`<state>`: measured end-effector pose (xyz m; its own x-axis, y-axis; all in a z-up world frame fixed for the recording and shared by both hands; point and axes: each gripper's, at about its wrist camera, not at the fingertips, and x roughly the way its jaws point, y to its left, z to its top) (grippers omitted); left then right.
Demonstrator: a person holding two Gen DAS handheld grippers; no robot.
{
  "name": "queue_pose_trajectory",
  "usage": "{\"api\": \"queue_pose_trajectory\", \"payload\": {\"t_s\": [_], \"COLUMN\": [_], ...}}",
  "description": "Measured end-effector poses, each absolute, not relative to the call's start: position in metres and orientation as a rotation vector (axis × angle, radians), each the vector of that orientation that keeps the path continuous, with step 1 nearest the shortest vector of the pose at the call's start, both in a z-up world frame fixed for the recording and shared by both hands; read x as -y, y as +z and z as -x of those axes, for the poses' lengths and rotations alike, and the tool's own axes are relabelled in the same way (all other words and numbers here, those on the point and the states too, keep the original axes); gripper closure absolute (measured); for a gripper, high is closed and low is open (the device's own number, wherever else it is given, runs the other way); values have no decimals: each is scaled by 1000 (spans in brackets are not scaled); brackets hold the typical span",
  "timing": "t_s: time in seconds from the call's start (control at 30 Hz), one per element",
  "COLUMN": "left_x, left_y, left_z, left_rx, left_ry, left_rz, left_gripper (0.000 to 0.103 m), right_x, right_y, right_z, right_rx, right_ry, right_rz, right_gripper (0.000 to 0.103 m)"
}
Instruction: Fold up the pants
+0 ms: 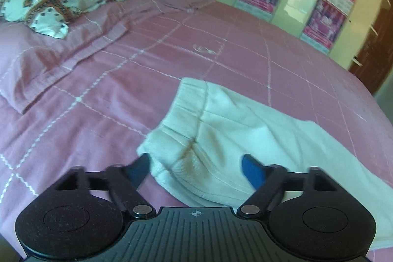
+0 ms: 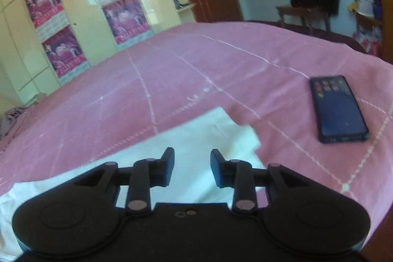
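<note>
Just ahead of the left gripper (image 1: 195, 170), gaping empty, lies the white pants' (image 1: 221, 129) waistband; the right gripper (image 2: 192, 167), parted, hovers over the leg ends. Pinch both layers squarely before lifting.

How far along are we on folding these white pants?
Early. Done: the white pants lie spread on the pink bedspread, waistband toward the pillows. In hand: nothing; the left tool is open over the waist end, and the right tool is open over the leg end. Left: gripping and every fold.
</note>
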<state>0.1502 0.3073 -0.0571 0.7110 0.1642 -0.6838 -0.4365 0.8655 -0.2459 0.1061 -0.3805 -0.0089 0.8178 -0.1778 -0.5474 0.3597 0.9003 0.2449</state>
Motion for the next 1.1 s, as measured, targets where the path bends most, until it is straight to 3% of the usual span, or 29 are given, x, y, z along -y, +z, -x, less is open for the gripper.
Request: {"api": "queue_pose_trajectory", "payload": {"t_s": [0.13, 0.27, 0.33, 0.37, 0.4, 0.47, 0.83, 0.9, 0.93, 0.97, 1.1], "left_x": [-318, -326, -331, -330, -330, -334, -346, -346, -346, -344, -339], "left_y": [-68, -82, -91, -93, -95, -97, -102, -102, -101, -98, -86], "left_z": [-156, -169, -176, -177, -177, -173, -163, -161, -160, -158, -153], "left_rx": [-738, -759, -778, -781, -783, -771, -728, -717, -708, -685, -644], "left_ry": [332, 354, 349, 352, 354, 335, 260, 256, 255, 247, 259], "left_rz": [486, 520, 547, 531, 515, 528, 558, 553, 552, 551, 501], "left_gripper": [14, 49, 53, 62, 66, 72, 76, 76, 80, 85, 86], "right_x": [323, 235, 184, 161, 143, 102, 13, 10, 10, 10, 6], "right_y": [3, 2, -3, -6, -11, -22, -83, -89, -88, -84, -60], "right_z": [-160, -233, -270, -285, -299, -329, -419, -423, -422, -420, -409], "right_rx": [-571, -632, -674, -687, -700, -744, -953, -978, -973, -960, -843], "right_ry": [-13, 284, 410, 458, 499, 578, 729, 753, 763, 773, 777], "right_rz": [-284, -194, -130, -105, -86, -50, 79, 100, 106, 110, 119], "right_gripper": [70, 70, 66, 63, 56, 53, 57, 71, 96, 99, 100]}}
